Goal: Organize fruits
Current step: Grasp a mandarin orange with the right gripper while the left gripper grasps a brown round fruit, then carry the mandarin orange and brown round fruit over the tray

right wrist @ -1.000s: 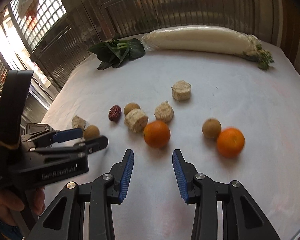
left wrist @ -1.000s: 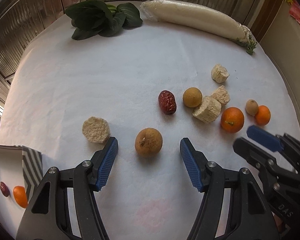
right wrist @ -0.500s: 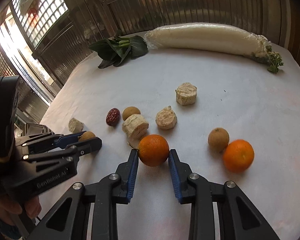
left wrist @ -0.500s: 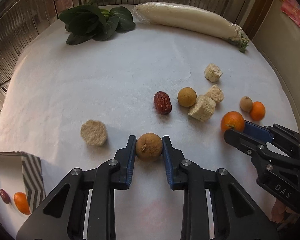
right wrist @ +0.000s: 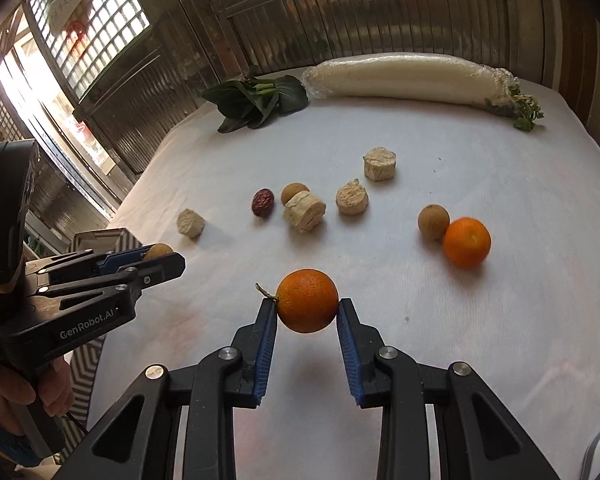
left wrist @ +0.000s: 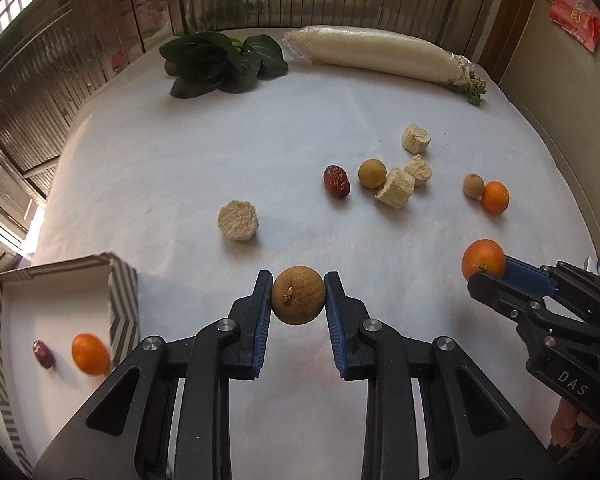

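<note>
My left gripper (left wrist: 298, 300) is shut on a brown longan (left wrist: 298, 301) and holds it above the white cloth. My right gripper (right wrist: 307, 308) is shut on a small orange (right wrist: 307, 300) with a stem, lifted off the cloth; the same orange (left wrist: 483, 259) shows at the right of the left wrist view. Low at the left stands a striped box (left wrist: 122, 300) holding an orange (left wrist: 90, 354) and a red date (left wrist: 43, 354). On the cloth lie a red date (left wrist: 336, 181), two longans (left wrist: 372, 173) (left wrist: 473, 186) and another orange (left wrist: 495, 197).
Several pale cut chunks (left wrist: 238, 221) (left wrist: 395, 194) (left wrist: 416, 139) lie among the fruit. Leafy greens (left wrist: 220, 64) and a wrapped white radish (left wrist: 376, 54) lie at the far edge. A metal railing stands behind the table. A hand (right wrist: 40, 392) grips the left tool.
Both grippers closed on their fruit, the left on the longan, the right on the orange, and lifted them off the cloth. The striped box has come further into the left view.
</note>
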{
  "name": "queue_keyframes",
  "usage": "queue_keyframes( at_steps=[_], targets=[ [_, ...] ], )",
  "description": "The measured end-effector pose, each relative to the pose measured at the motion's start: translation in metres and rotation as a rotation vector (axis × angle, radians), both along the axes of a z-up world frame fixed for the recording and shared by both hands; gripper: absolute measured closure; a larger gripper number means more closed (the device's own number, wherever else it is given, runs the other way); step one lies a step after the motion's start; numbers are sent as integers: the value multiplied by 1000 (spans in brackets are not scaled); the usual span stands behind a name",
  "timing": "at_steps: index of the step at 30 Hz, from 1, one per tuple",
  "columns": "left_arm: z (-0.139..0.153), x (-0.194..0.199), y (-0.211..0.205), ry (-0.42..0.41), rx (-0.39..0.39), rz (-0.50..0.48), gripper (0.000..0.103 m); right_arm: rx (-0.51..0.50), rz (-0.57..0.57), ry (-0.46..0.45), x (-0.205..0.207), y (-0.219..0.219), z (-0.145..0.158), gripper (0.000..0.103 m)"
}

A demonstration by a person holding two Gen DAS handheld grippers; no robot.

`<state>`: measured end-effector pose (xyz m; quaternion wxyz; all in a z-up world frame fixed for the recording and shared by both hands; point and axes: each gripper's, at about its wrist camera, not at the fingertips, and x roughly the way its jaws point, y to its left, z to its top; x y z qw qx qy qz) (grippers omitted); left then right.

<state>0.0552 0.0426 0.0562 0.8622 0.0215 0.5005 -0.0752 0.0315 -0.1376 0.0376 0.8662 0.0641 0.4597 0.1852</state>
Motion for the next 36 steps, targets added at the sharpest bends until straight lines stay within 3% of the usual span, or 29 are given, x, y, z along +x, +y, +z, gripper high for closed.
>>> queue_keyframes(
  at_steps=[13,21,36],
  targets=[
    [29,-36,24,-58,8,49,78,12,48,-37,-31,25,27,73],
    [39,-55,61,-79,17,125,78,18,120,-69,-46,60,46,73],
    [40,-94,133,-83,29,290,78,-7,284,-82,-66,134,54,73]
  ],
)
